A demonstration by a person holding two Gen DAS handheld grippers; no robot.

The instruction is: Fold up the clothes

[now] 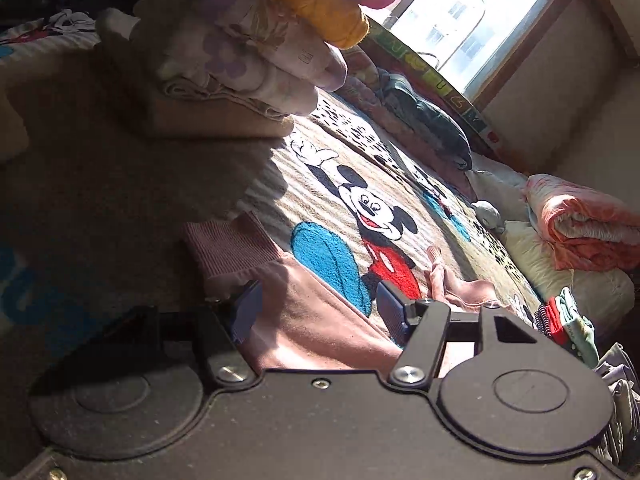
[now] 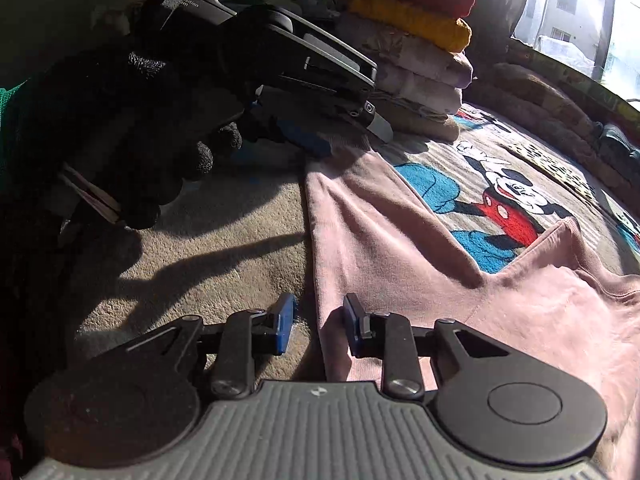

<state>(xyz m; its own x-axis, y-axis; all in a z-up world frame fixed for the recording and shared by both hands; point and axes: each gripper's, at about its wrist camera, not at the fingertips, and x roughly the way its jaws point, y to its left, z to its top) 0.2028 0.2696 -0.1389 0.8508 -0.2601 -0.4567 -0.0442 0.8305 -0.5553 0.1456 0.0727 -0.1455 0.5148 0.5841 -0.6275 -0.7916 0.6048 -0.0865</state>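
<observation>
A pink sweatshirt (image 2: 400, 248) lies spread on a Mickey Mouse blanket (image 2: 504, 196). My right gripper (image 2: 319, 326) is open low over the blanket, and the sweatshirt's folded left edge lies between its blue fingers. In the left wrist view my left gripper (image 1: 318, 308) is open wide over the pink sleeve (image 1: 304, 312), just behind its ribbed cuff (image 1: 232, 244). The right wrist view shows a black-gloved hand (image 2: 132, 140) holding that left gripper (image 2: 344, 134) at the sleeve's far end.
A stack of folded clothes (image 2: 416, 40), with red and yellow on top, stands on the blanket (image 1: 360, 200) just beyond the sleeve. A dark garment (image 1: 432, 120) lies under the window (image 1: 472, 12). An orange rolled quilt (image 1: 580, 228) and loose clothes (image 1: 568, 320) are at the right.
</observation>
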